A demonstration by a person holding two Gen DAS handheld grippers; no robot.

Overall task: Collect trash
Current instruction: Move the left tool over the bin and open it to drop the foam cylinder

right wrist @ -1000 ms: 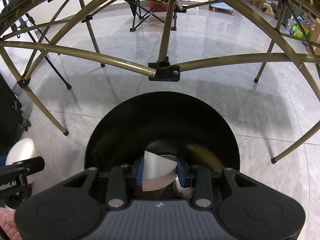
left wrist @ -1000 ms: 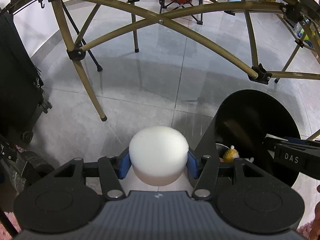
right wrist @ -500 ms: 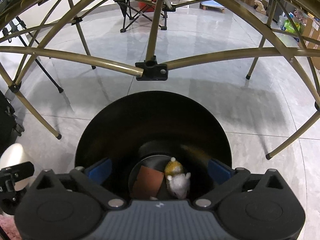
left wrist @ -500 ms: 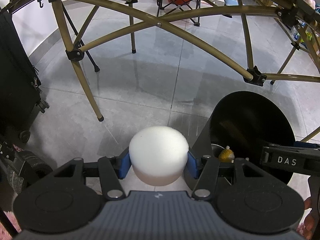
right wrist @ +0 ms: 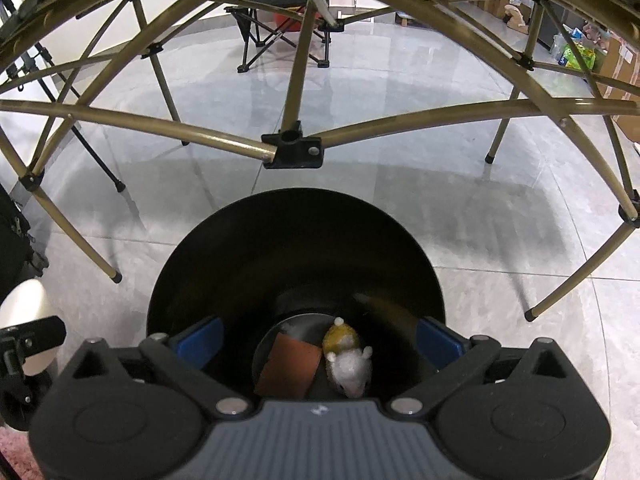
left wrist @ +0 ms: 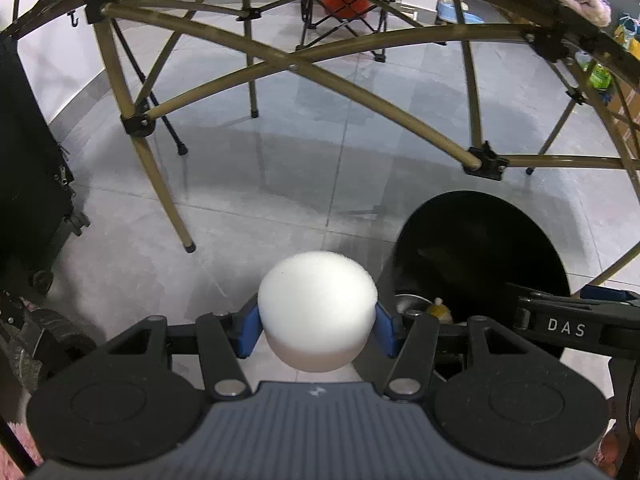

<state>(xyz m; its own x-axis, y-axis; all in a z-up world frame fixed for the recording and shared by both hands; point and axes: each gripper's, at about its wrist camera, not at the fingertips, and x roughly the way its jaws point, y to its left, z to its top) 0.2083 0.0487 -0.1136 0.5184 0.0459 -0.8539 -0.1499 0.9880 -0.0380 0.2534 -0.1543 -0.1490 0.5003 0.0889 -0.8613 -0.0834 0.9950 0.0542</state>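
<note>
My left gripper (left wrist: 317, 330) is shut on a white foam ball (left wrist: 317, 308) and holds it above the floor, left of a black round bin (left wrist: 480, 248). My right gripper (right wrist: 318, 338) is open and empty, right over the bin's (right wrist: 296, 240) mouth. At the bin's bottom lie a brown card (right wrist: 290, 364), a yellow item (right wrist: 340, 338) and a white fluffy item (right wrist: 352, 370). The ball (right wrist: 24, 308) and left gripper show at the left edge of the right wrist view. The right gripper's side (left wrist: 568, 326) shows at the right in the left wrist view.
A folding table's bronze legs and cross bars (right wrist: 292, 148) arch over the bin; a leg foot (left wrist: 189, 246) stands left of the ball. A black suitcase (left wrist: 28, 184) stands at the left. A folding chair (right wrist: 280, 28) is at the back. The floor is grey tile.
My right gripper opened and dropped a grey-white piece into the bin, then stayed open above it. The left gripper kept its hold on the ball and shifted slightly.
</note>
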